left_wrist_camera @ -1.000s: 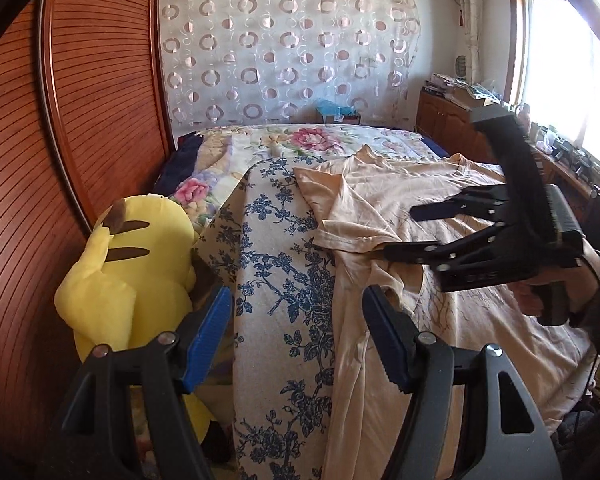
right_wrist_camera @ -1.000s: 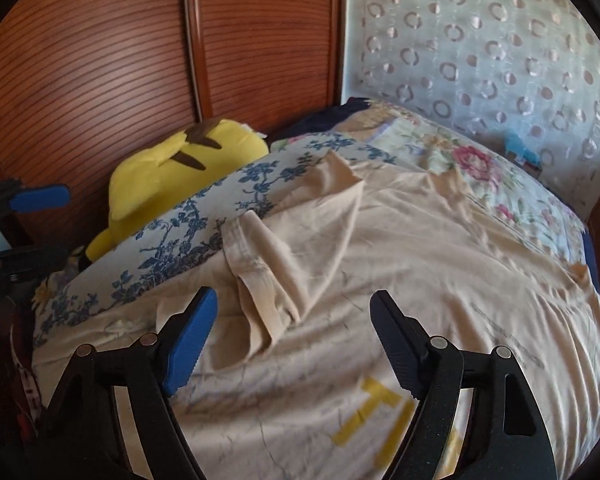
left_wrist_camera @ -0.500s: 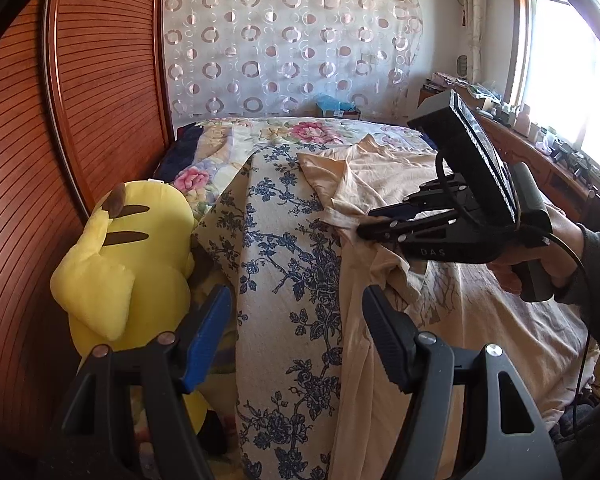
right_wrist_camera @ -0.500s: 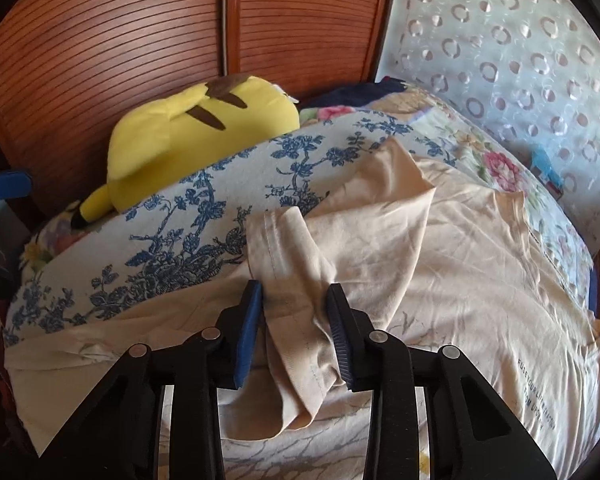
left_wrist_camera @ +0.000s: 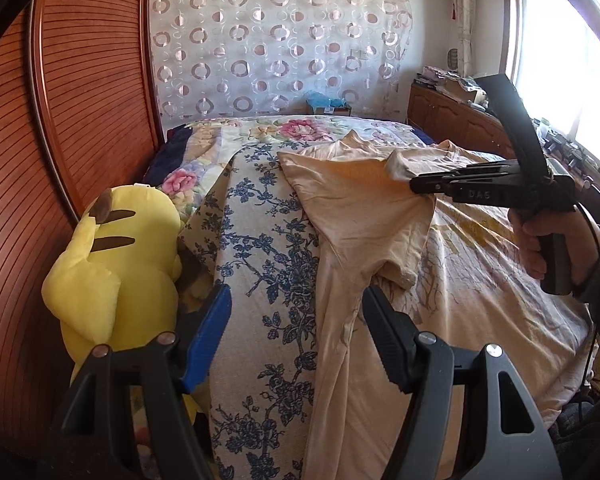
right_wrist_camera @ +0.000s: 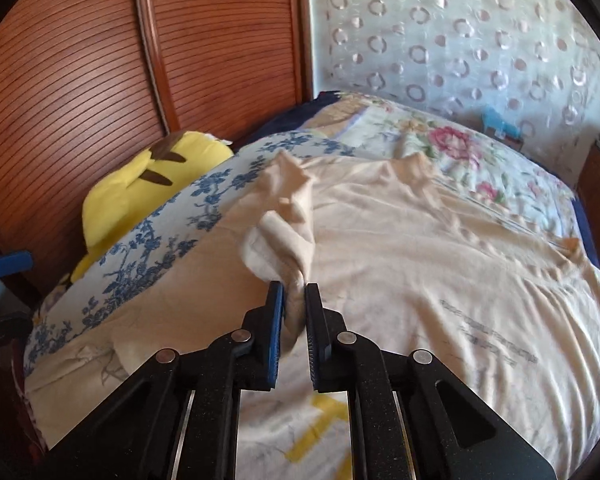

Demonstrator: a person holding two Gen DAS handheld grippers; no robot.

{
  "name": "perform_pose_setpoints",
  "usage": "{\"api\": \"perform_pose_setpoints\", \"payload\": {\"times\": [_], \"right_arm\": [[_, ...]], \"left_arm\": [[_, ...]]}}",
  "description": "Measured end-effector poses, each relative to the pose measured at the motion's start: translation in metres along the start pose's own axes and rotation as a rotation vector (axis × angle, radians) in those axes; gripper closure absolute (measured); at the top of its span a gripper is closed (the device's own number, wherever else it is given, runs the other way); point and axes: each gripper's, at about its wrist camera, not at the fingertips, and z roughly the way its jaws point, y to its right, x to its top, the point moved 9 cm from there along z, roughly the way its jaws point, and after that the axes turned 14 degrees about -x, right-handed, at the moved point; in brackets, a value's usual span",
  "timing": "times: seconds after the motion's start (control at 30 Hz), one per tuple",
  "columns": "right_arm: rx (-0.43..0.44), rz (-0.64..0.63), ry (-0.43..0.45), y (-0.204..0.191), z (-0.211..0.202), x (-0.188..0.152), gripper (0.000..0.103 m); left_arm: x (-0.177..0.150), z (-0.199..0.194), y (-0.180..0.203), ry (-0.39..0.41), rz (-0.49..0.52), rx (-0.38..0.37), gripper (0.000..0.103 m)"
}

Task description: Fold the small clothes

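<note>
my right gripper (right_wrist_camera: pixel 294 300) closing on the shirt sleeve (right_wrist_camera: pixel 288 232) mid-frame; left gripper (left_wrist_camera: pixel 296 320) gapes empty; folding barely begun.

Home bedroom: floral-quilted bed (left_wrist_camera: pixel 260 208), plush toy (left_wrist_camera: pixel 116 264), curtain (left_wrist_camera: pixel 276 40).

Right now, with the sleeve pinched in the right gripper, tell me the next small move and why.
Probably carry the sleeve inward across the shirt and lay it flat. The right gripper is closing its jaws on the bunched sleeve end, which is lifted clear of the bed, so the fold is only begun. The left gripper hangs open above the shirt's side edge, holding nothing.
</note>
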Motion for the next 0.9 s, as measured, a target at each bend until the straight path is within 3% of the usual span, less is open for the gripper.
{"api": "perform_pose_setpoints", "payload": {"times": [0.2, 0.3, 0.4, 0.5, 0.9], "right_arm": [[-0.094, 0.019, -0.006, 0.035, -0.003, -0.004, 0.080], [-0.084, 0.011, -0.004, 0.041, -0.003, -0.006, 0.074], [-0.073, -0.007, 0.003, 0.046, -0.002, -0.006, 0.062], [-0.066, -0.023, -0.002, 0.052, 0.004, -0.008, 0.041], [-0.126, -0.086, -0.085, 0.105, 0.038, -0.022, 0.040]], "left_arm": [[0.009, 0.010, 0.009, 0.001, 0.015, -0.012, 0.035], [0.017, 0.018, 0.008, -0.003, 0.024, -0.009, 0.035], [0.028, 0.030, 0.006, -0.017, 0.033, -0.009, 0.035], [0.038, 0.049, 0.001, -0.040, 0.047, 0.000, 0.035], [0.078, 0.120, -0.020, -0.112, 0.034, -0.006, 0.035]]}}
